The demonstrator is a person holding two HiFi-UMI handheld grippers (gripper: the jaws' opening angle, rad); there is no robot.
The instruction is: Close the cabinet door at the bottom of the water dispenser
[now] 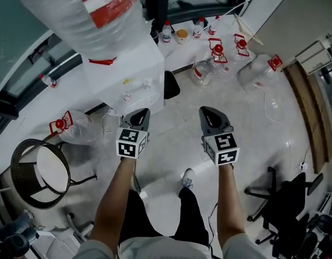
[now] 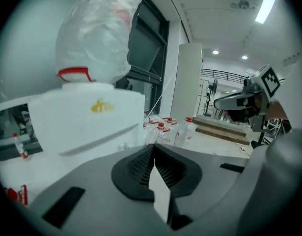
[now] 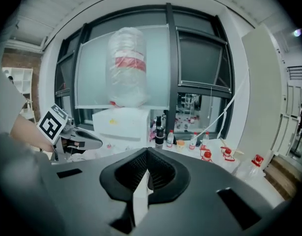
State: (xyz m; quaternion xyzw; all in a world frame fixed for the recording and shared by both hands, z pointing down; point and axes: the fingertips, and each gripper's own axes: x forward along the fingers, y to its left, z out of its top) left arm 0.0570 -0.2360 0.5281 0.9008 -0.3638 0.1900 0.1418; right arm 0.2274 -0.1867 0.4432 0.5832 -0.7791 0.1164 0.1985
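At 9 o'clock of the person stands a round black wire-mesh basket [image 1: 19, 183] on the floor. Next comes the white box-shaped water dispenser [image 1: 128, 63], with a large clear plastic bottle [image 1: 85, 9] upside down on top. Its bottom cabinet door is hidden under the body from the head view, and both gripper views look at the upper part only. A dark panel [image 1: 171, 85] sticks out at the dispenser's lower right edge, and I cannot tell if that is the door.

The left gripper [image 1: 139, 115] is at 5 o'clock of the dispenser, jaws pressed together on nothing. The right gripper [image 1: 207, 112] is beside it, well apart, its jaws also together and empty. Both sit about level with the dispenser's top, far above where the door must be.

At 1 o'clock of the right gripper lie clear red-capped water bottles [image 1: 206, 69] on the pale floor [image 1: 263, 123], near the dispenser's right side. A black office chair [image 1: 287, 198] stands at 4 o'clock.

Risks, as I judge them:
- A push from up here would hit the body or rock the bottle.
- A stray floor bottle in the door's swing could stop it from closing.
- A closed tip pushing a smooth door edge might slip off and leave the door ajar.
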